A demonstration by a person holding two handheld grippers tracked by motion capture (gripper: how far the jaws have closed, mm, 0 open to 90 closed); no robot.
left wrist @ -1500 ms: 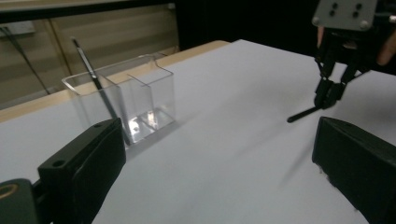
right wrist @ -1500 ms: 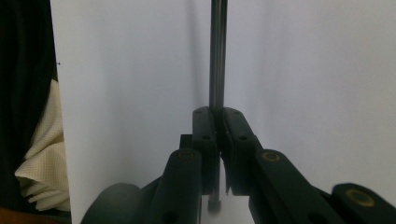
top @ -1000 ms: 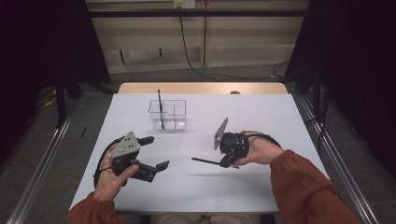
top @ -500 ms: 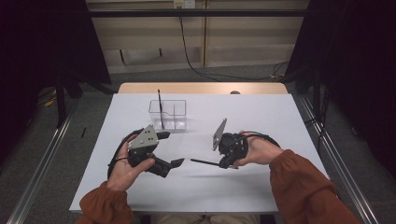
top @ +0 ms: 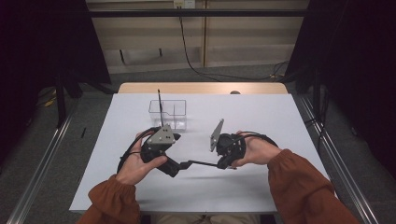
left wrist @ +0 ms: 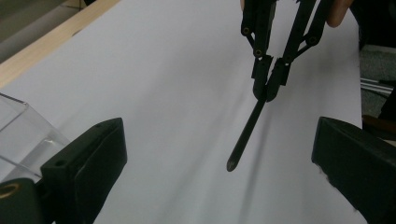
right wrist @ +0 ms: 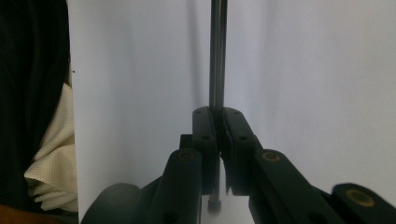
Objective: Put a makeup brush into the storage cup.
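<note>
A: Jaws first. Your right gripper (right wrist: 215,122) is pinched tight on the thin black stick (left wrist: 246,130), holding it near one end so that most of its length juts out toward your other hand. Your left gripper (left wrist: 219,154) stands wide apart, with the stick's free tip hanging in the gap between its jaws and touching neither.

B: And where does that put the stick over the table?

A: In the high view it lies nearly level just above the white table (top: 261,116), bridging your two hands, well in front of the clear bin (top: 169,113). A second black stick (top: 159,103) stands upright in that bin.

B: So which step are you in?

A: By my reading, a hand-over from right to left, at the point just before the take. Nothing is shared yet.

B: What does the next move ask of you?

A: Bring the left jaws a little farther along the shaft so they close on its body, not on the very tip. Keep the right clamp firm until the left one has it, then let go.
</note>
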